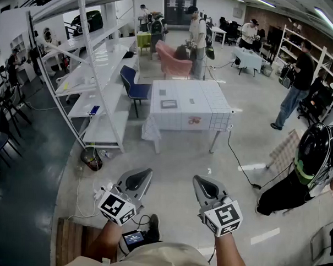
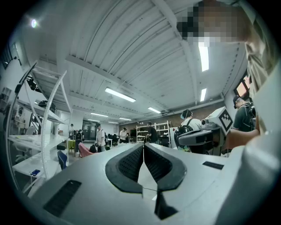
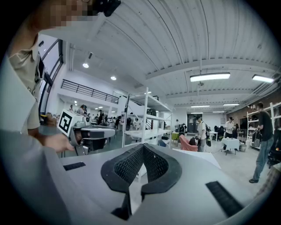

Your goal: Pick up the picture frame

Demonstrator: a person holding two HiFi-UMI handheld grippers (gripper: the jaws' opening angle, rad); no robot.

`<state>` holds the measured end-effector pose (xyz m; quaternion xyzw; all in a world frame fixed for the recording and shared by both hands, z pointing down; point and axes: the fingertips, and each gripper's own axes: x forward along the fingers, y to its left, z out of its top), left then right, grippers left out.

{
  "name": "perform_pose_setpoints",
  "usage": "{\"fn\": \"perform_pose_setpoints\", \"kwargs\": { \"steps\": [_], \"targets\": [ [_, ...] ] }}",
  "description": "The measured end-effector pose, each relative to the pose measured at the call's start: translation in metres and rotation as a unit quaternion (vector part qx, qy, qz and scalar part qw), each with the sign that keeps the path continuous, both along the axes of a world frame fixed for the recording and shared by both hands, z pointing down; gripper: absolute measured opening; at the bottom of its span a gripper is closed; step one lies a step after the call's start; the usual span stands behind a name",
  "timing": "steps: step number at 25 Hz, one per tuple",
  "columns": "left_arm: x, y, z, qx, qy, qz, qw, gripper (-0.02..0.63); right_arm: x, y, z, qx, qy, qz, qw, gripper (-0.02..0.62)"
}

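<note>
Picture frame [image 1: 169,104] lies flat on the white desk [image 1: 212,104], left of centre, mid-room, well apart from both grippers. A small dark item sits just beyond it and a reddish one nearer the front edge. Blue chair [image 1: 133,84] stands left of the desk, with the white shelving rack [image 1: 97,71] further left. Left gripper [image 1: 144,173] and right gripper [image 1: 199,181] are held side by side near the person, over the floor, aimed toward the desk. Left fingers [image 2: 131,162] are closed with nothing between. Right fingers [image 3: 129,166] are closed too, also empty.
</note>
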<state>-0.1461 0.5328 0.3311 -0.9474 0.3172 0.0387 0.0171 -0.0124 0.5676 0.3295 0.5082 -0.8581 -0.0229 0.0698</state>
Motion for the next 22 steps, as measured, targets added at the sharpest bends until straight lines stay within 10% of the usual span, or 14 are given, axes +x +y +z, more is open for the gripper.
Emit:
{"fn": "perform_pose_setpoints", "kwargs": {
  "steps": [22],
  "targets": [
    [0.007, -0.038, 0.014, -0.009, -0.01, -0.006, 0.9999, 0.018, 0.003, -0.038, 0.012, -0.011, -0.039, -0.002, 0.999, 0.028]
  ]
}}
